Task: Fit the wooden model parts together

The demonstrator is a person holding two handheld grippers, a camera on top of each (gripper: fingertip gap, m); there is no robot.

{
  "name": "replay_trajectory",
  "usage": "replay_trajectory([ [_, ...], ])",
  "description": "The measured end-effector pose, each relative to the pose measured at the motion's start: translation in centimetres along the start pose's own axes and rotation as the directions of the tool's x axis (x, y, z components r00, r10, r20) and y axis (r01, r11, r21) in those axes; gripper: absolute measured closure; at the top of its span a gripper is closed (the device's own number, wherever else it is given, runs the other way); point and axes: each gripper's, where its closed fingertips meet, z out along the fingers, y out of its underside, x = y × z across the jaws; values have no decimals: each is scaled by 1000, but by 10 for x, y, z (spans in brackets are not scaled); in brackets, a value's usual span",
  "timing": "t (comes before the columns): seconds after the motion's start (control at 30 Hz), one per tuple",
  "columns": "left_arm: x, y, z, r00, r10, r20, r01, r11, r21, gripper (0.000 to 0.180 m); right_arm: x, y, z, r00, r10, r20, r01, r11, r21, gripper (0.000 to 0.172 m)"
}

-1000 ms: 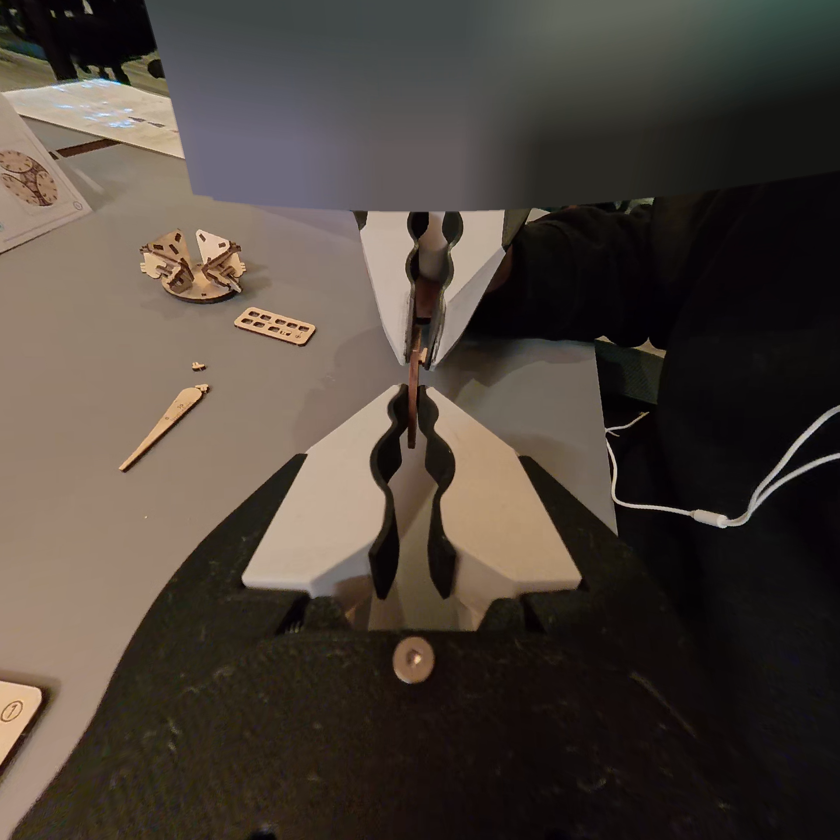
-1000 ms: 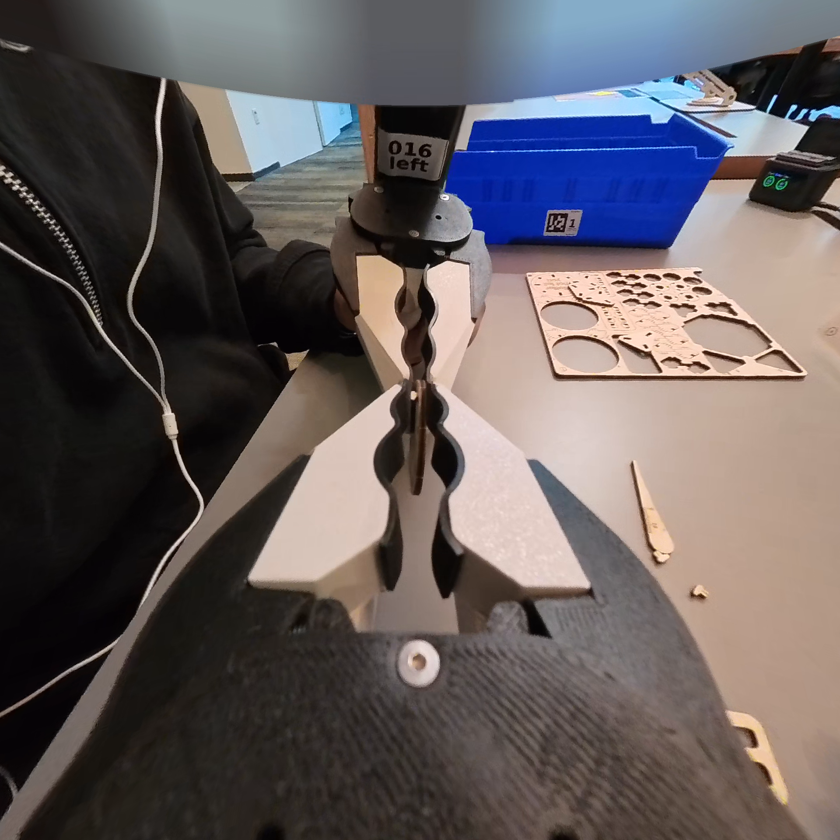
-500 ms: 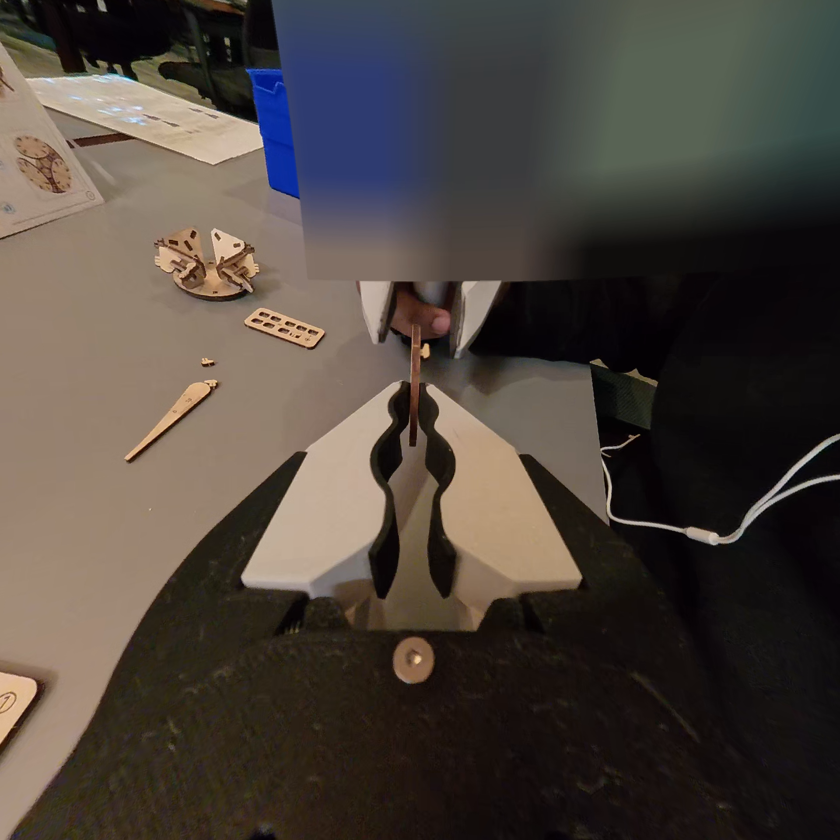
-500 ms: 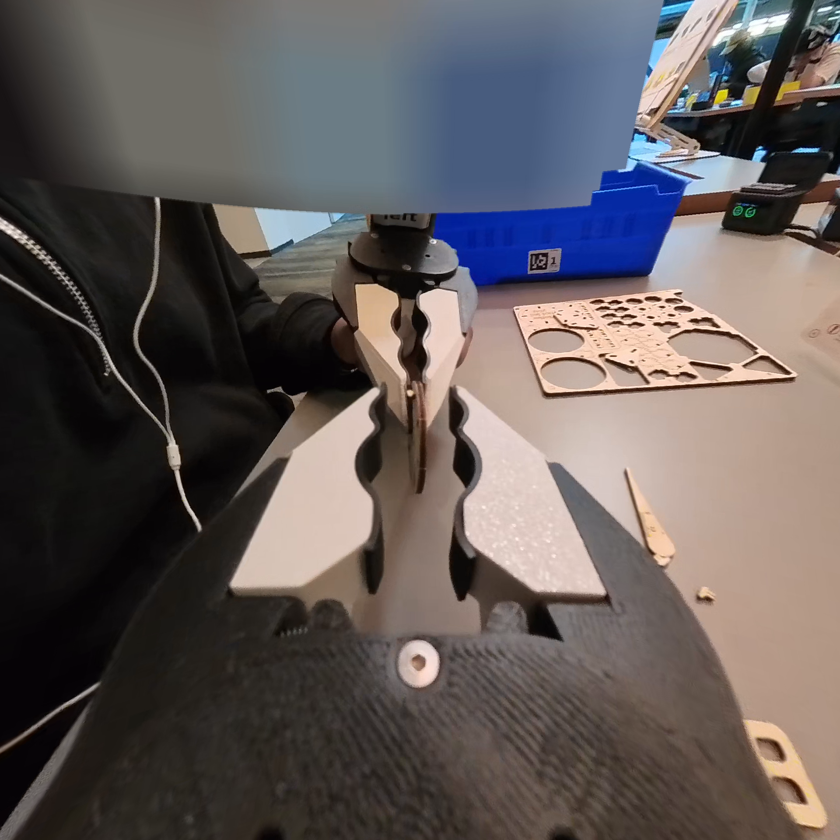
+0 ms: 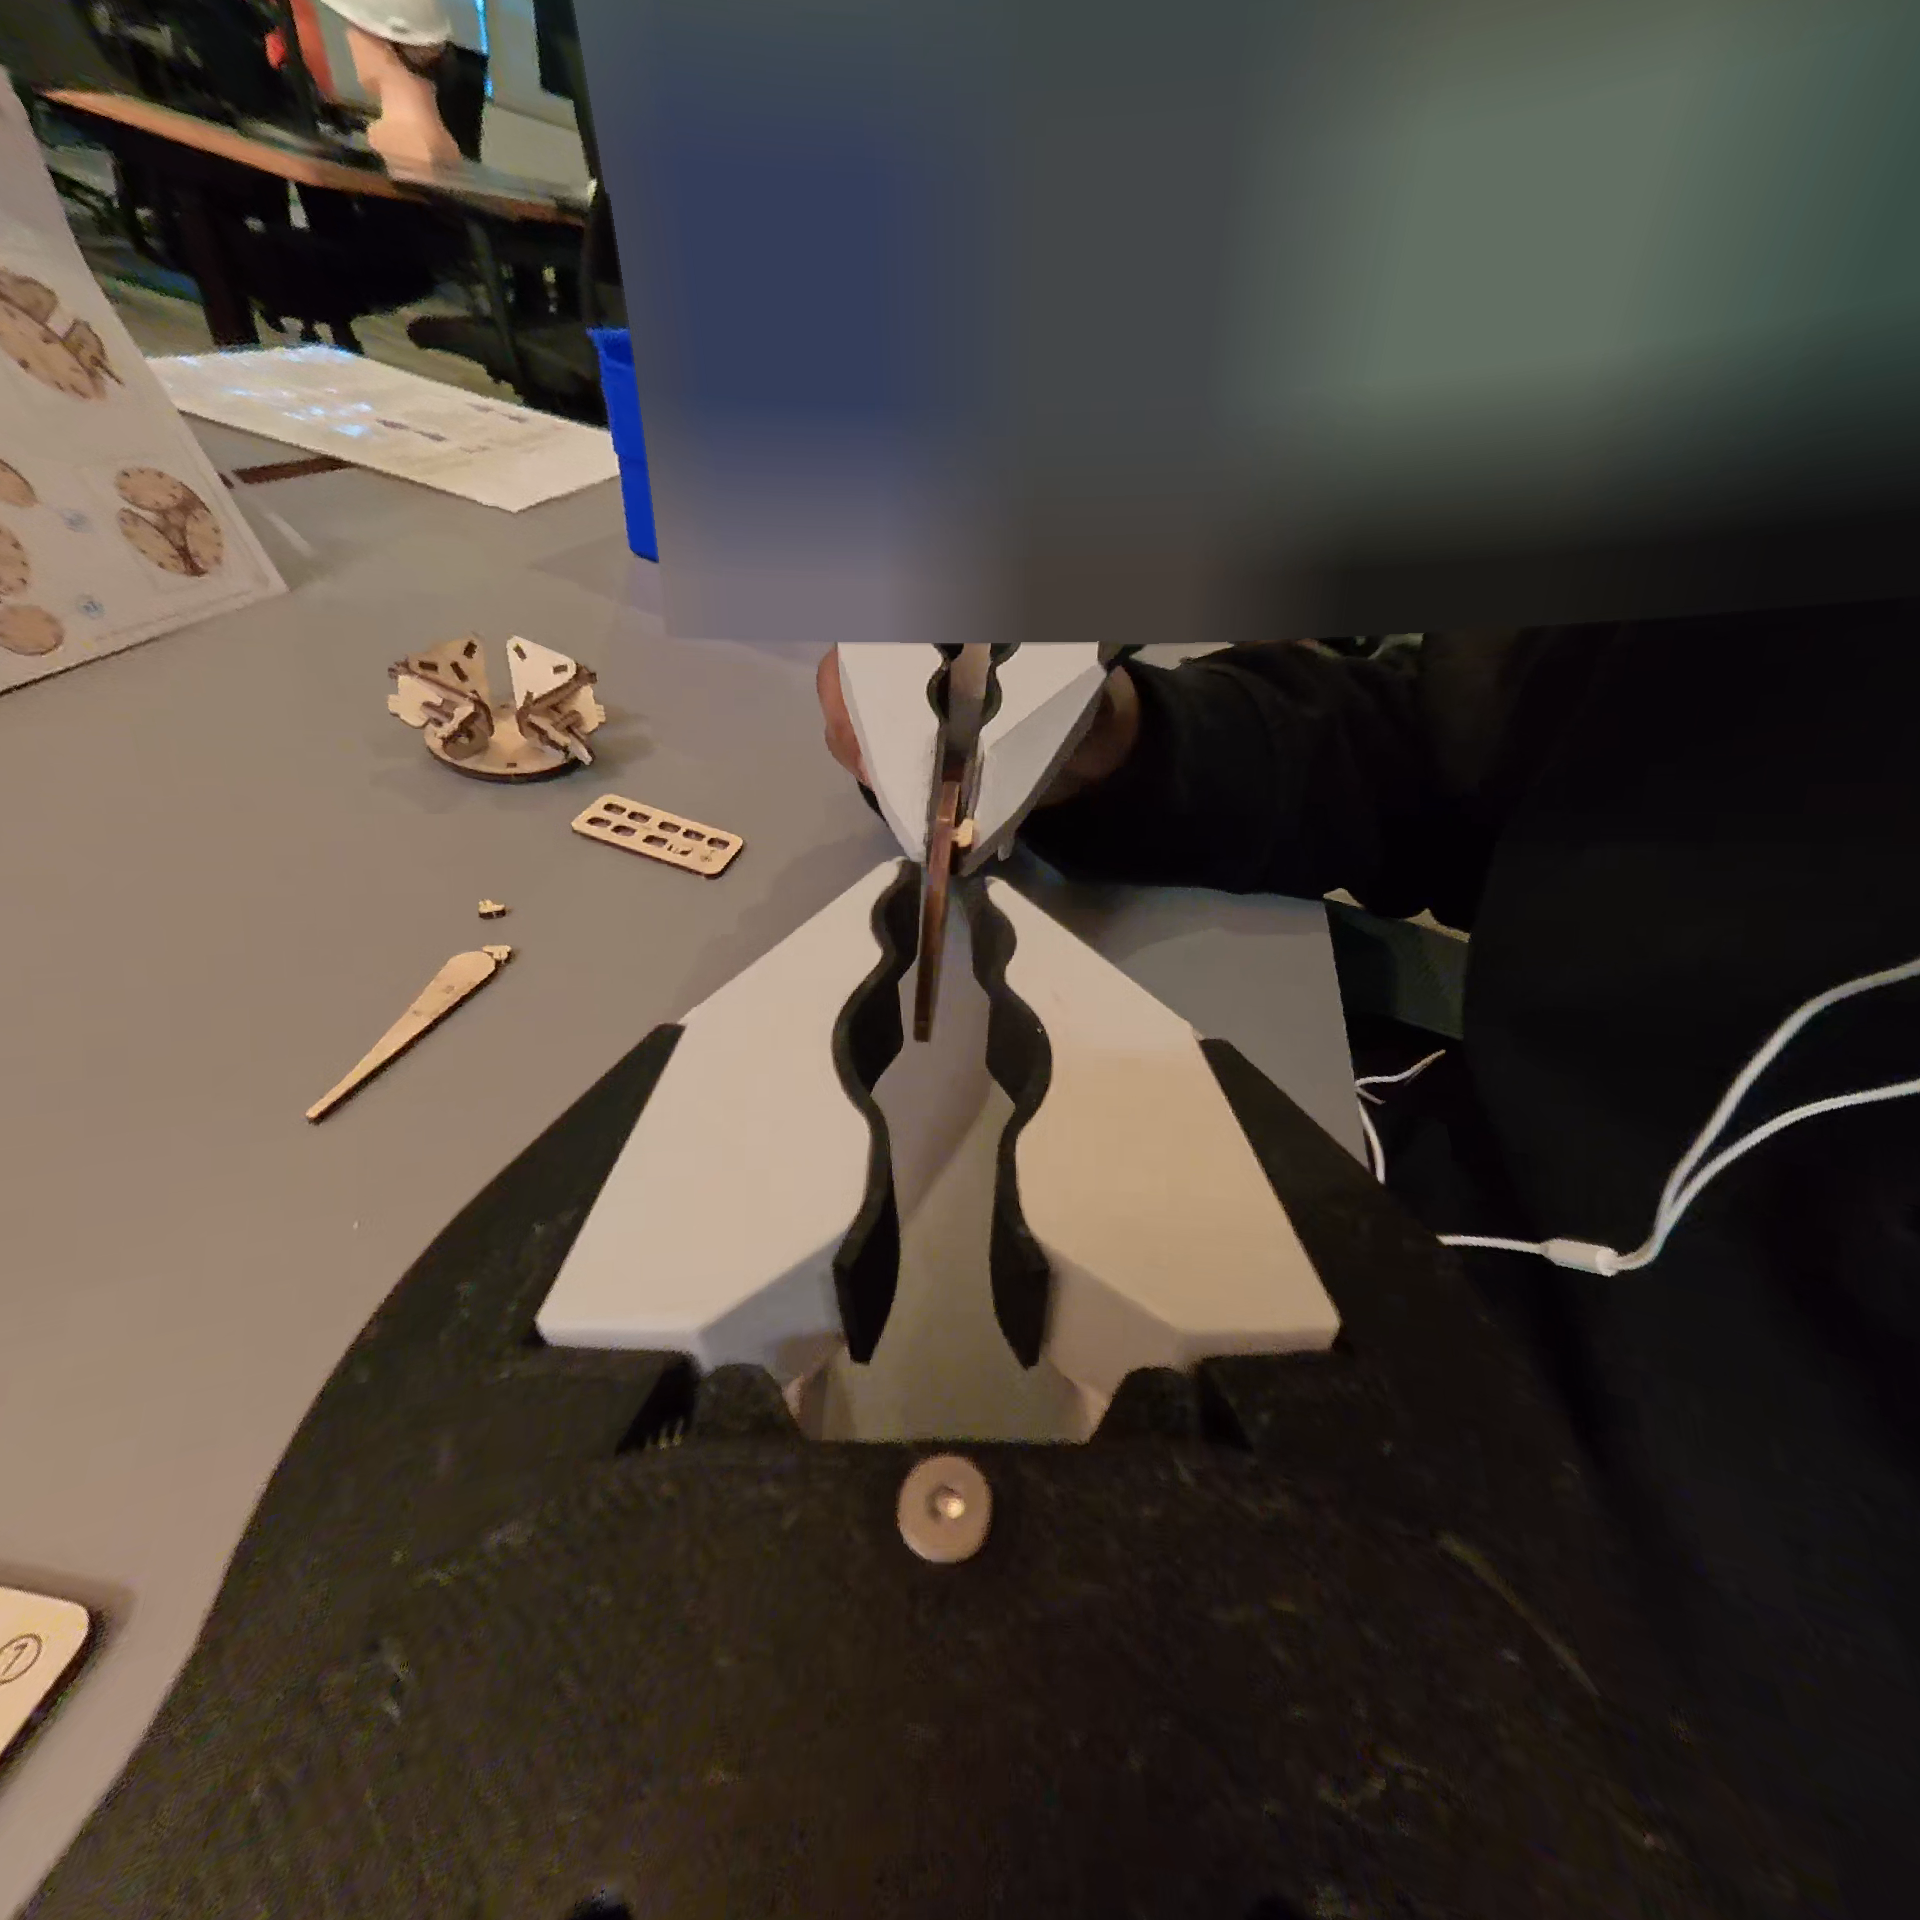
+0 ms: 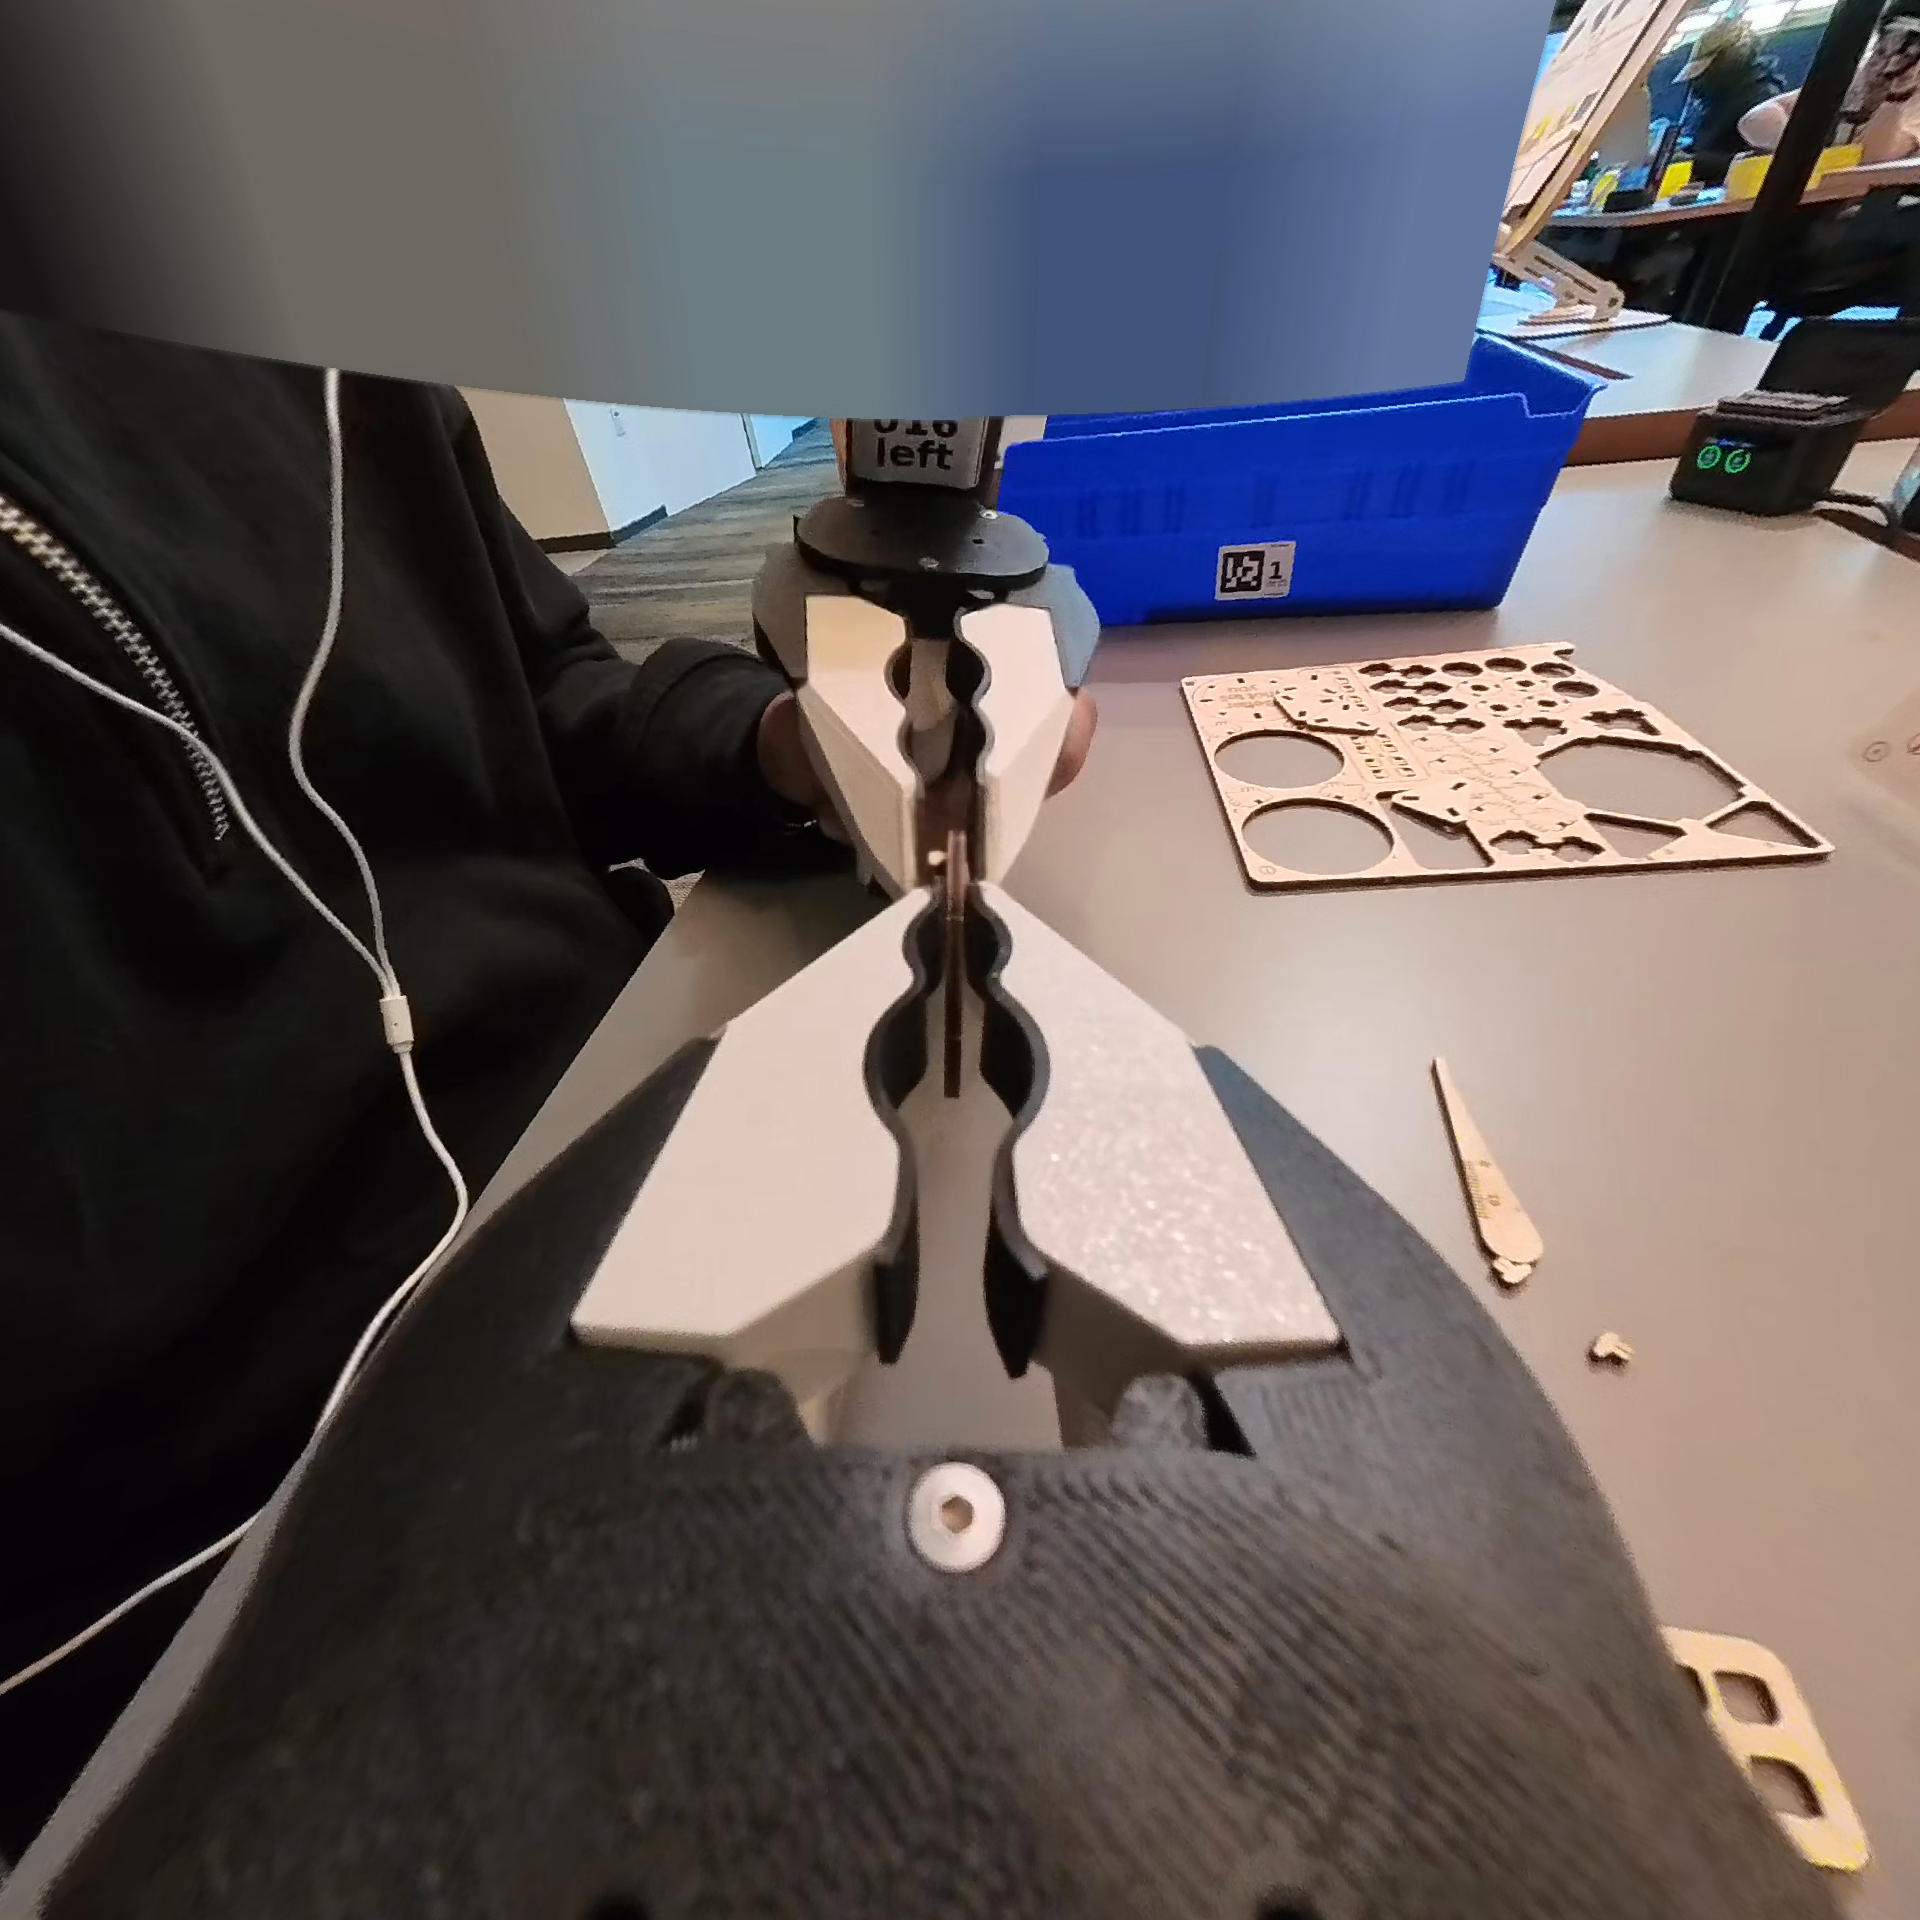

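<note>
We are working over the grey desk (image 5: 208, 935), and everything here is placed from the thin brown wooden piece (image 5: 928, 966) that is standing edge-on between the two tools.

Far to the left of that piece, a round wooden assembly (image 5: 499, 717) is sitting on the desk. A slotted strip (image 5: 657, 834) and a pointed wooden sliver (image 5: 405, 1034) are lying nearer to the piece, also on its left.

The left hand-held gripper (image 5: 938, 894) is standing narrowly parted around the near end of the piece. A slim gap is showing on each side, so its pads are not pressing on the wood.

Just beyond the piece, the right hand-held gripper (image 6: 951, 914) is meeting the left one tip to tip. It is pinching the far end of the piece, with its pads pressing on both flat faces.

To the right of the piece, in the right wrist view, a punched-out wooden sheet (image 6: 1496, 769) is lying flat. A blue bin (image 6: 1299, 499) is standing behind the sheet.

As we judge it, the right tool alone is carrying the piece. So we are wanting a firm, steady squeeze there, with the wrist level and the piece staying edge-on. We are also wanting the left tool centred, so that neither of its pads is nudging the thin wood sideways. Its small pale peg (image 5: 966, 831) is sitting close to the fingertips, and we judge it easy to knock.
</note>
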Motion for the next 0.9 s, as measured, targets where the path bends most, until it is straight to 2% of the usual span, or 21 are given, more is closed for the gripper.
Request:
replay_trajectory([
  [0.13, 3, -4, -1, 1000, -1, -16, 1, 1000, 23, 172, -1, 2, 1, 1000, 15, 10, -15, 1000, -8, 172],
  [0.37, 2, -4, -1, 1000, 8, -2, -8, 1000, 23, 178, -2, 2, 2, 999, 29, 18, -29, 1000, -6, 171],
  [0.9, 0, -9, -5, 997, -68, -36, 70, 996, 58, 180, 0, 3, 2, 1000, 26, 8, -26, 1000, -10, 171],
])
